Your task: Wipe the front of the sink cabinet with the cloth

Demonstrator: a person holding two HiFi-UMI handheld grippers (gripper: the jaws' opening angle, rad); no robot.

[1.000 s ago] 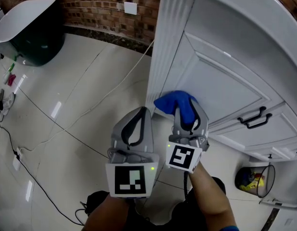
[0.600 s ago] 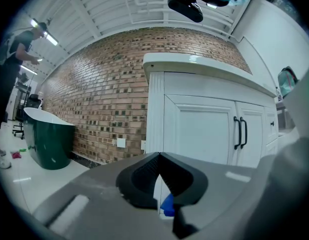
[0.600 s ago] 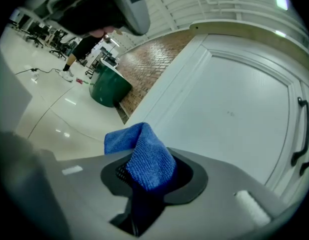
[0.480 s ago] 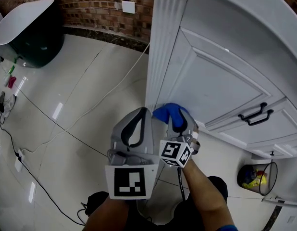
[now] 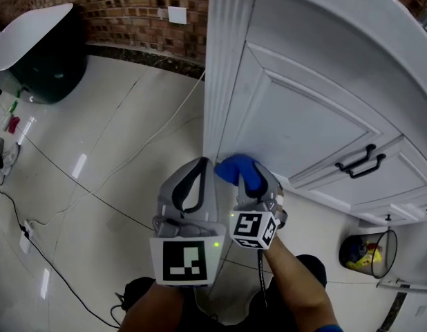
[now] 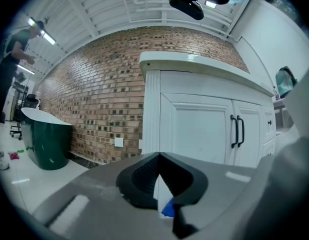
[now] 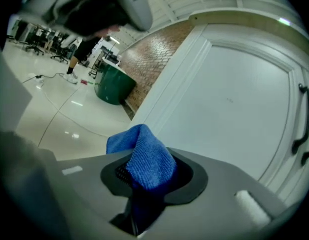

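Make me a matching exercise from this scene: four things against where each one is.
Things:
1. blue woven cloth
2. pair of black bar handles
3. dark green tub with white rim
4. wire waste basket

Places:
A. on the white cabinet door
B. standing by the brick wall
C. clamped in the right hand-held gripper
D. lower right of the head view, yellow litter inside

Pairs: 1-C, 2-A, 3-B, 4-D

Two tools were counted, the left tool (image 5: 200, 164) and the right tool (image 5: 256, 178), with one blue cloth (image 5: 235, 169), one white cabinet (image 5: 303, 109), two black handles (image 6: 232, 130), one green tub (image 5: 48, 75) and one bin (image 5: 369, 254).
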